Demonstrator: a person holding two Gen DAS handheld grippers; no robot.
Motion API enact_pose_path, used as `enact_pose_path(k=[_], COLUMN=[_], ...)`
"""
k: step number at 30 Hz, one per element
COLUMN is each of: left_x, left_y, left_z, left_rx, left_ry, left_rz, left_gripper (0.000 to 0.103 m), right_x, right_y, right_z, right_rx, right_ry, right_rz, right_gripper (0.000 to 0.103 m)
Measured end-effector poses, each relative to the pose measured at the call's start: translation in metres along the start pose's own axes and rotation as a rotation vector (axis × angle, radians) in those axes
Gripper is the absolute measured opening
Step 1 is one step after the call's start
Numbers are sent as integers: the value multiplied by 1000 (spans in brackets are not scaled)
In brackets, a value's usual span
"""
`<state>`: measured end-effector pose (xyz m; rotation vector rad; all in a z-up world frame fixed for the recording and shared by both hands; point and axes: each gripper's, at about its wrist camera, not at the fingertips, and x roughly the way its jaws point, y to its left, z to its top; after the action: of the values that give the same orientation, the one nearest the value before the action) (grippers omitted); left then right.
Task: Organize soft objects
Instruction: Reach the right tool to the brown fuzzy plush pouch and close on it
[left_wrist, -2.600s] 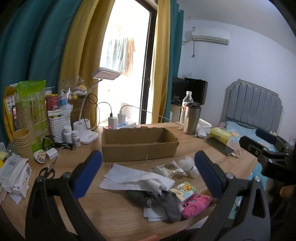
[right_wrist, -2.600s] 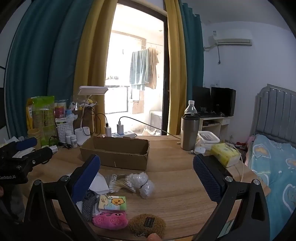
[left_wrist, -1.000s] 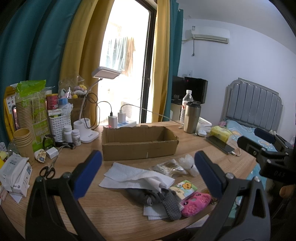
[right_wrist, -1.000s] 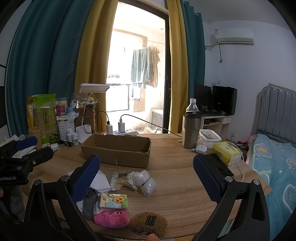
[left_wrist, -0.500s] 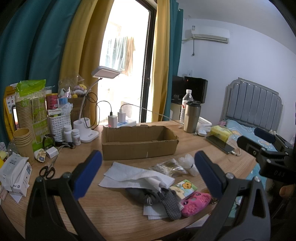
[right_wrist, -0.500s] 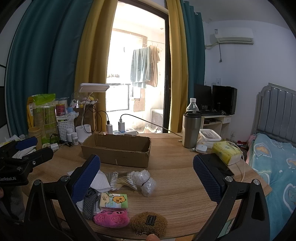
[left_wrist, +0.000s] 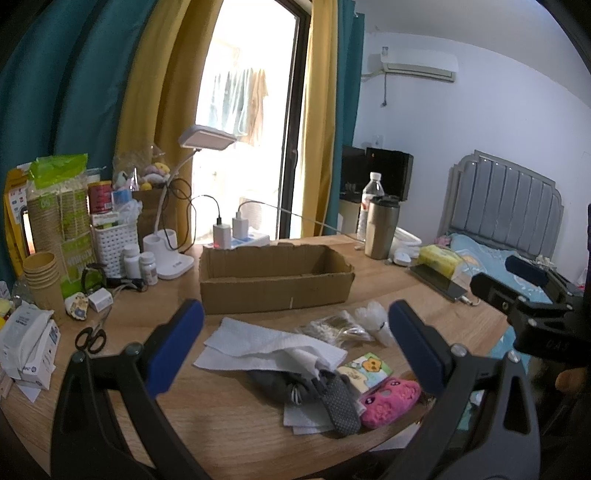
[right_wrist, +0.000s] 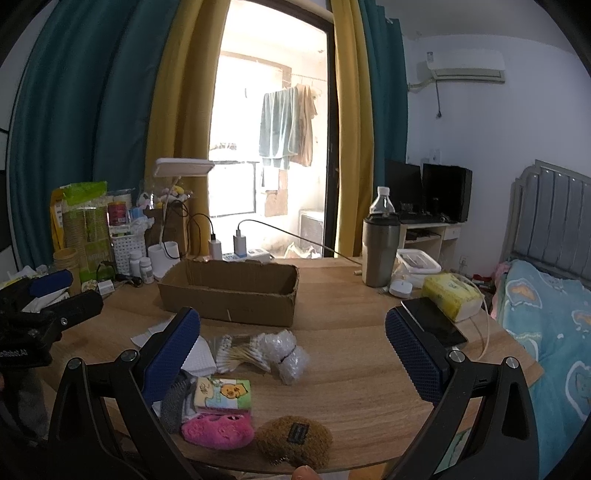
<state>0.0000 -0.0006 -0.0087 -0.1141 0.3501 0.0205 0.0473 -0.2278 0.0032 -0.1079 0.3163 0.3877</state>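
Presently you are at the approach step: both the left gripper (left_wrist: 295, 339) and right gripper (right_wrist: 293, 349) hang wide open and empty above the near tabletop (right_wrist: 354, 384), soft items such as the pink plush pouch (right_wrist: 218, 430) lying loose short of the empty cardboard box (right_wrist: 229, 291), so next descend on one.

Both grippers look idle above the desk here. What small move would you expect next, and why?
Probably the right gripper dips toward the brown fuzzy pouch at the near table edge. Both it and the left gripper are open and empty, the cardboard box looks empty, and the pouch lies apart from the pink plush pile, so it looks easiest to pinch cleanly.
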Motion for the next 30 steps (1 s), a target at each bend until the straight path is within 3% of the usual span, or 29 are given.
enact_pose_path(k=[8,18,30], left_x=[23,55,82], left_y=[3,0,-3], left_z=[-13,-42,-60], left_rx=[-14,-18,-19], left_ry=[90,235,356], left_rz=[0,-13,-12], left_gripper=[101,101,101], right_x=[28,60,79], right_y=[-13,-17,-20], right_z=[-27,-70,-96], right_rx=[14,34,73], right_ry=[123,304,410], right_rz=[-34,-8,40], right_gripper=[102,102,97])
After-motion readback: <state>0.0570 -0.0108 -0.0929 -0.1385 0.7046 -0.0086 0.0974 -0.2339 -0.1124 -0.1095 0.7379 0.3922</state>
